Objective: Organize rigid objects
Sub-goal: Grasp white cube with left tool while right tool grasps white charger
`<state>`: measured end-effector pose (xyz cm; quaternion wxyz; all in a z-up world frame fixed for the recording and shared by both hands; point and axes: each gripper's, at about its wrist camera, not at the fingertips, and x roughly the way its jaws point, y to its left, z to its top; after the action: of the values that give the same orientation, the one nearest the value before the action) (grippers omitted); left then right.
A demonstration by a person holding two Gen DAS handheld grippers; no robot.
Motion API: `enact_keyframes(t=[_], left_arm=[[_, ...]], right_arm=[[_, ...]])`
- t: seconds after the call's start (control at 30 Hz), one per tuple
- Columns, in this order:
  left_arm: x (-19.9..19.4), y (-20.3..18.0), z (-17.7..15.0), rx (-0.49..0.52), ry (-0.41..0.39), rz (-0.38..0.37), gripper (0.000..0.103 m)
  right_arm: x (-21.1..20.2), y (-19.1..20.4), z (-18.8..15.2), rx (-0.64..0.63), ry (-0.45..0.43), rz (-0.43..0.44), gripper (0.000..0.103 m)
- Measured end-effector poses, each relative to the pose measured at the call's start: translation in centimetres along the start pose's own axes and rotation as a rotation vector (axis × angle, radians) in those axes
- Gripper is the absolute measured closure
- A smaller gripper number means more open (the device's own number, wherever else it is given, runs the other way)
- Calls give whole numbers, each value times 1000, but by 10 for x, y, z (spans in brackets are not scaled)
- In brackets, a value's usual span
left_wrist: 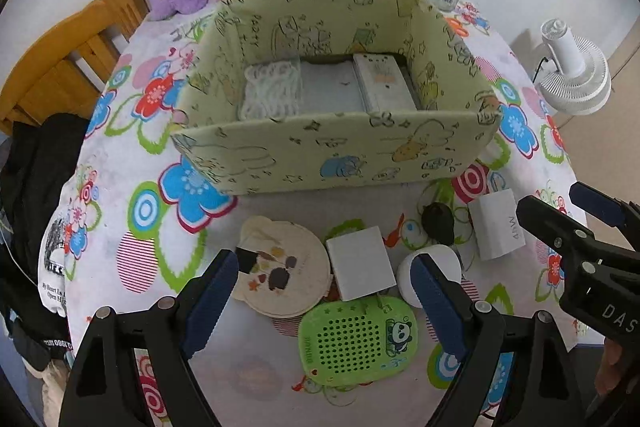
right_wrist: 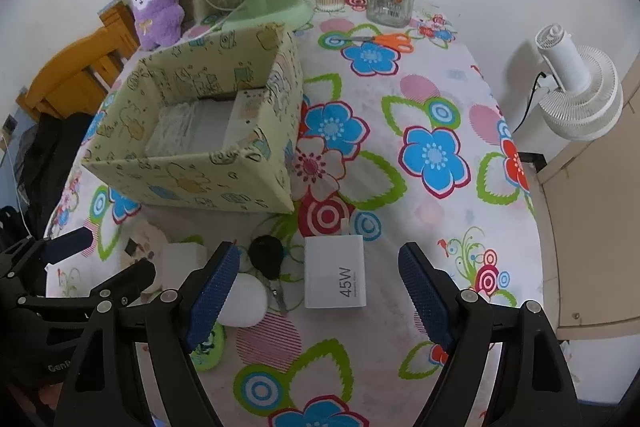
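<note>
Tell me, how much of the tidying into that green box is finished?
Barely begun. The green box already holds a white mesh pad and a white case. Nothing is in hand: the left gripper and right gripper are both open. Left on the table: the 45W charger, black key fob, white cube, green panda device and beige round case.

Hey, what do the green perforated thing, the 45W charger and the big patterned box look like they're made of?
Green perforated case: seemingly moulded plastic, slightly glossy, with a regular grid of punched holes and a printed panda.
45W charger: probably hard white plastic, smooth matte faces, crisp edges, printed grey lettering.
Patterned box: likely fabric or paper-covered board; thin, flat walls with slightly bowed edges and a matte cartoon print.
</note>
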<state>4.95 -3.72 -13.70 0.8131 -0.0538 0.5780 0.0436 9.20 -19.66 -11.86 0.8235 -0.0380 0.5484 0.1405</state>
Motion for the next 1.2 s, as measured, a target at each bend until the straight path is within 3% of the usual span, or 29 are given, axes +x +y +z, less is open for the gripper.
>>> enact_keyframes(t=[0.83, 0.93, 1.1, 1.2], left_arm=[[51, -15, -3, -88, 80, 41, 18], [57, -12, -2, -100, 98, 63, 28], [61, -14, -3, -83, 89, 111, 30], [61, -22, -5, -68, 81, 124, 36]], right_arm=[[57, -25, -9, -14, 124, -7, 19], [60, -26, -10, -23, 132, -8, 19], [65, -29, -11, -17, 145, 2, 19], [69, -28, -11, -19, 155, 0, 19]])
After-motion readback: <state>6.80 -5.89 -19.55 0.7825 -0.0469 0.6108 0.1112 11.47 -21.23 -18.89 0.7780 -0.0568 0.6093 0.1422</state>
